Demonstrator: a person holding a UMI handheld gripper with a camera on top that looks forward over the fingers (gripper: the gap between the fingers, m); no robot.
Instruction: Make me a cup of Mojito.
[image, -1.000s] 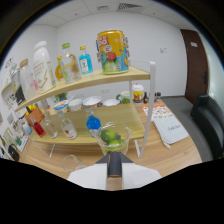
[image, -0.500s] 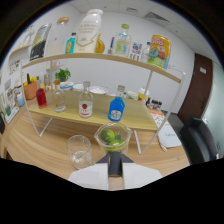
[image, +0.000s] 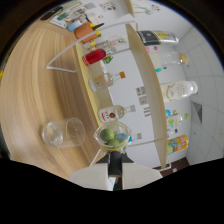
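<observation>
My gripper (image: 114, 161) is shut on a small clear cup (image: 113, 136) that holds lime pieces and green leaves. The cup sits just ahead of the white fingers (image: 92, 175). The whole view is rolled about a quarter turn, so the cup is tipped on its side relative to the table. An empty clear glass (image: 62, 132) stands on the wooden table (image: 35, 95), close beside the cup. The lime pieces are still inside the cup.
A two-level wooden shelf (image: 145, 75) stands beyond the cup. It carries a red bottle (image: 95, 56), a clear bottle (image: 102, 80), a red-labelled bottle (image: 114, 114), a large white bottle (image: 177, 90) and a dark bottle (image: 157, 36). An orange pot (image: 84, 30) stands further along.
The gripper has rolled about a quarter turn with the cup still in it. The empty glass now lies closer beside the cup, and the shelf runs upright through the view.
</observation>
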